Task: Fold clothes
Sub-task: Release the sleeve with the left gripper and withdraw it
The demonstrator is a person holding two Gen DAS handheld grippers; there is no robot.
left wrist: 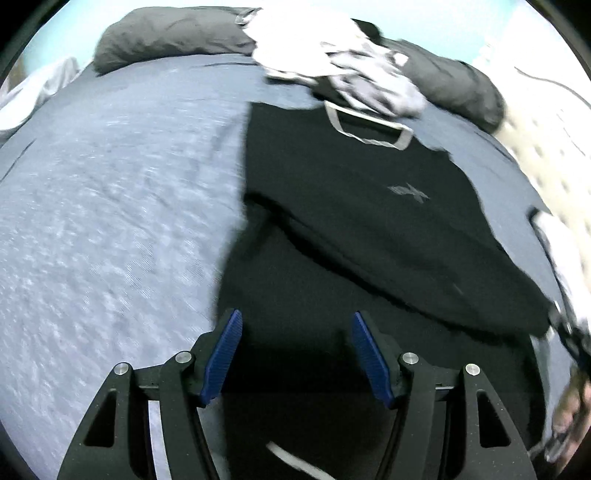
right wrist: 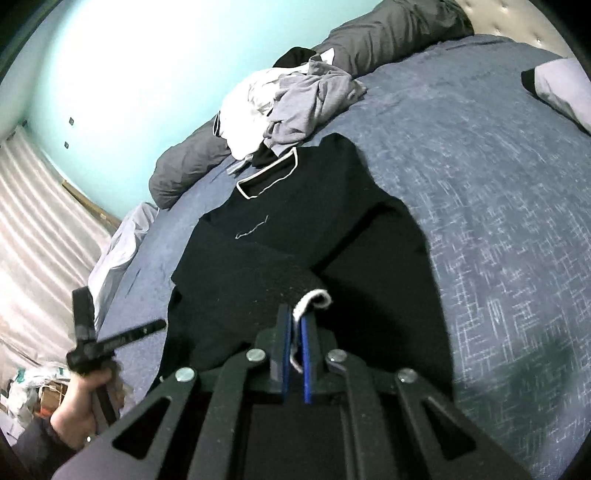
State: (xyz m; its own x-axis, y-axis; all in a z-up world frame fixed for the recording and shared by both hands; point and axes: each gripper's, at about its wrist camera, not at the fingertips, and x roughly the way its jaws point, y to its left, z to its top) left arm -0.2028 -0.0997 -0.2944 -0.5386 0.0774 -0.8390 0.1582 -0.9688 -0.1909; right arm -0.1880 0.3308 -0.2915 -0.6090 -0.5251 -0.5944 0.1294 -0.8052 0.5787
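Right gripper [right wrist: 294, 325] jaws clamp the black shirt's [right wrist: 295, 221] white-trimmed cuff; shirt's length runs ahead toward the pillows; left gripper [left wrist: 295, 347] jaws wide, empty.

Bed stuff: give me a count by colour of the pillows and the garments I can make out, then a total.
Dark grey pillows: 2
Black shirt with white trim: 1
Grey garment in the pile: 1
White garment in the pile: 1
Total: 5
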